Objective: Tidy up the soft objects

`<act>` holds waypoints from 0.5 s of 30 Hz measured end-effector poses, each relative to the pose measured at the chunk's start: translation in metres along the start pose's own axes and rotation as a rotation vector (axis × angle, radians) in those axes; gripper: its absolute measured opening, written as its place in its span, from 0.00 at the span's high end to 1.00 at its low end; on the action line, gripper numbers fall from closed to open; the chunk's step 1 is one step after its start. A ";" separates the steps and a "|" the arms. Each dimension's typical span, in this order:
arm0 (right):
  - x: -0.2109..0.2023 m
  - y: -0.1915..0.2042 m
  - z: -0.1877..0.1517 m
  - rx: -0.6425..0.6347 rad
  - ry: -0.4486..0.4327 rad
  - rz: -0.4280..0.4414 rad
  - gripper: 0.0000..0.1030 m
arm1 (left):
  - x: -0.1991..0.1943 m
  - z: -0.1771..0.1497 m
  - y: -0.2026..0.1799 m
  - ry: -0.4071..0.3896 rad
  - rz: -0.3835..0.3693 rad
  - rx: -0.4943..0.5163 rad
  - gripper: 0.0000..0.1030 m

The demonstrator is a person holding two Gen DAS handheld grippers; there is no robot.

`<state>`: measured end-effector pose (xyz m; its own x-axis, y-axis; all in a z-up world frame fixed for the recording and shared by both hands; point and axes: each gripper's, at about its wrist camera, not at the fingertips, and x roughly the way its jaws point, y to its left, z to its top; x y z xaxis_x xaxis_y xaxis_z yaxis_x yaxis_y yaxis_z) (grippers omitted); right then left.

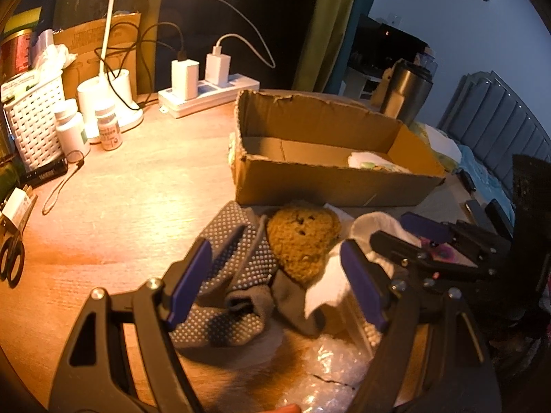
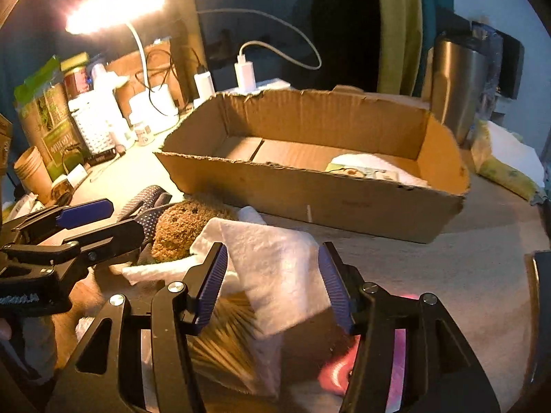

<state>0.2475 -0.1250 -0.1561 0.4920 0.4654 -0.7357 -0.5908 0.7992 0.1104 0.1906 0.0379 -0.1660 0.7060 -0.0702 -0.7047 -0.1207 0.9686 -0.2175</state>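
Cloth fills the space between the right gripper's (image 2: pixel 273 287) blue pads: a white, fluffy folded cloth (image 2: pixel 272 265) stands tented there, its left fold against the left pad and a clear gap before the right pad, so the jaws stand parted and are not pinching it. Under it lies a bundle of thin wooden sticks (image 2: pixel 224 337), and just right of those something pink (image 2: pixel 335 375), too blurred to name.

Just left of this gripper sits a brown, nubbly knitted piece (image 2: pixel 179 229) with small dark holes, touching the white cloth. Beyond that piece is one grey glove (image 1: pixel 237 261) covered in white grip dots, crumpled, with plain grey fabric (image 1: pixel 292 303) trailing from it.

The left gripper (image 1: pixel 275 282) hangs over this same heap with its jaws wide; the dotted glove and the brown piece lie between and beyond its pads, gripped by neither.

Ahead of both grippers stands one open cardboard box (image 2: pixel 310 203), its near wall torn along the rim. Inside, at its right end, rests one white folded item with a greenish print (image 2: pixel 365 172).

Farther off on the wooden table (image 1: pixel 131 186): a steel tumbler (image 2: pixel 454 86) behind the box's right end, a power strip (image 1: pixel 210 98) holding two white chargers, two pill bottles (image 1: pixel 72 127), a white woven basket (image 1: pixel 34 120), a lit desk lamp (image 2: pixel 117 3), scissors (image 1: pixel 12 261) at far left.
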 end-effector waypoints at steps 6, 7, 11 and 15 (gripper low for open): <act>0.021 0.011 0.004 -0.036 0.069 -0.010 0.44 | 0.006 0.001 0.008 0.010 -0.003 -0.015 0.24; 0.024 0.012 0.003 -0.037 0.077 -0.008 0.44 | 0.006 0.001 0.010 0.011 -0.004 -0.017 0.24; 0.027 0.016 0.002 -0.059 0.088 -0.001 0.58 | 0.008 0.000 0.015 0.018 -0.004 -0.026 0.24; 0.026 0.016 0.000 -0.066 0.080 -0.006 0.77 | 0.010 0.000 0.016 0.021 -0.003 -0.027 0.24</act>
<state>0.2515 -0.1001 -0.1734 0.4448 0.4270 -0.7873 -0.6303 0.7738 0.0636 0.1957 0.0528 -0.1762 0.6915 -0.0786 -0.7181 -0.1374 0.9616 -0.2376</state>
